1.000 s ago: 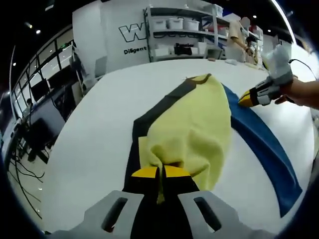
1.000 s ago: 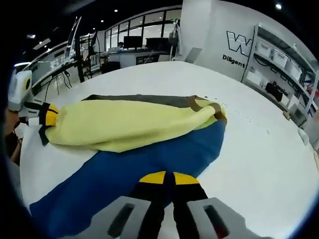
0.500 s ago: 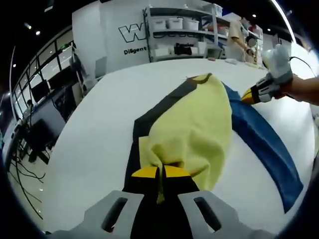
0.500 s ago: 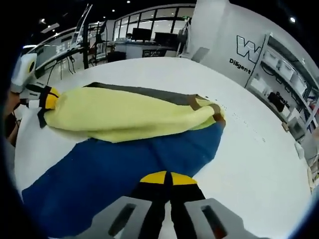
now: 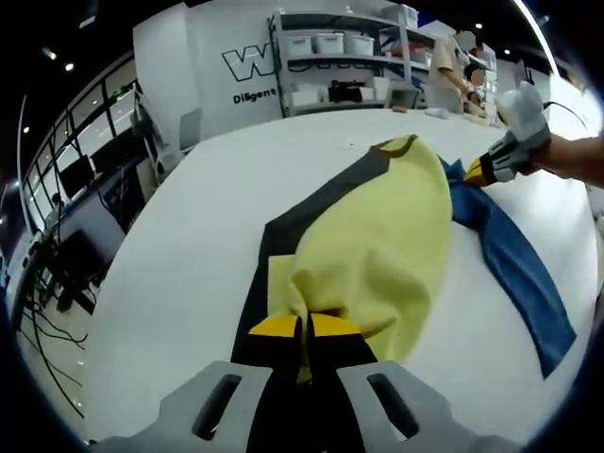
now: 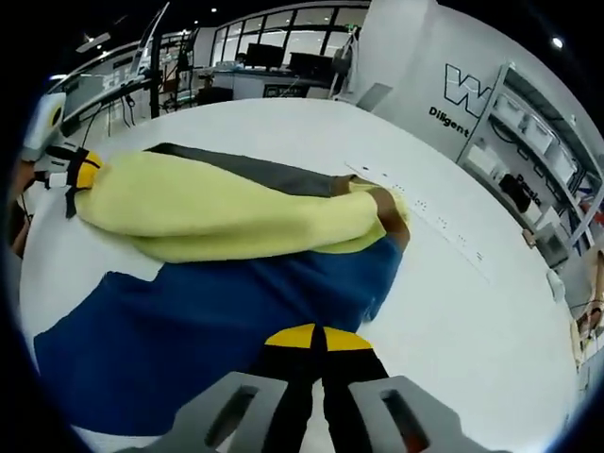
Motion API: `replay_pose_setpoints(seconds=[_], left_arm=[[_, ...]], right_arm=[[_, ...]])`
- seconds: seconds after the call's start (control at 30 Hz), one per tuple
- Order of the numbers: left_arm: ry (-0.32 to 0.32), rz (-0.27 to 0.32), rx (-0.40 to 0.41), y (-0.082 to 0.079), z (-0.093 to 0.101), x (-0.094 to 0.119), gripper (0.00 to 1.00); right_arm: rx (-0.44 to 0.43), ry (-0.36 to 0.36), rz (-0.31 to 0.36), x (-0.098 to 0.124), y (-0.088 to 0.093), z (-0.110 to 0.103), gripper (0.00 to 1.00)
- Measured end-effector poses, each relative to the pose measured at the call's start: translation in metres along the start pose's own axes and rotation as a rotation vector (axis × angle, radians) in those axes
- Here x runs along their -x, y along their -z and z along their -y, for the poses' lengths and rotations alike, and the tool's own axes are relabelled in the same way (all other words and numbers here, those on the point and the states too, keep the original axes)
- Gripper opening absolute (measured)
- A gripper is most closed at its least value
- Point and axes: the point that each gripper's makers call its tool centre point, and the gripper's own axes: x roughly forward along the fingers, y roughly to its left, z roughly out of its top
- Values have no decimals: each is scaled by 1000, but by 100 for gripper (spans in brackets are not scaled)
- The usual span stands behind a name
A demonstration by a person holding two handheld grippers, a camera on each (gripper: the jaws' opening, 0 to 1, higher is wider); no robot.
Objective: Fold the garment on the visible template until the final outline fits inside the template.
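While both grippers pinch cloth, the garment point(image 5: 377, 255) lies across the white table point(image 5: 189, 283) as a colour-blocked piece: a pale yellow panel bunched over a dark grey strip, with a blue panel spread beside it. The left gripper point(image 5: 304, 327) has its jaws clenched on the yellow edge near the grey strip, and the right gripper point(image 6: 317, 338) is closed on the blue panel's hem (it shows in the left gripper view at the far right, lifting the blue cloth). I cannot make out a template with any certainty; a faint dotted line point(image 6: 425, 212) on the table past the garment's far end may mark it. To fold well, I judge both grips should travel together at an even height, keeping the cloth taut between them, then lower the blue panel flat over the yellow so no corner spills outward.
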Motion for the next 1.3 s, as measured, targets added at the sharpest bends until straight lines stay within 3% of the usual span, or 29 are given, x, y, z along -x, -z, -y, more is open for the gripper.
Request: replay_pose_setpoints(seconds=[0.6, 0.73, 1.03, 1.3], left_arm=[[1, 1, -22, -3, 5, -1, 0], [-1, 4, -21, -4, 6, -1, 0], [0, 4, -24, -4, 6, -1, 0], [1, 5, -26, -4, 6, -1, 0]], right_arm=[[58, 39, -39, 5, 15, 26, 0], [-60, -22, 0, 6, 12, 18, 0], [-43, 14, 72, 27, 4, 18, 0], [-140, 23, 96, 43, 12, 22, 6]])
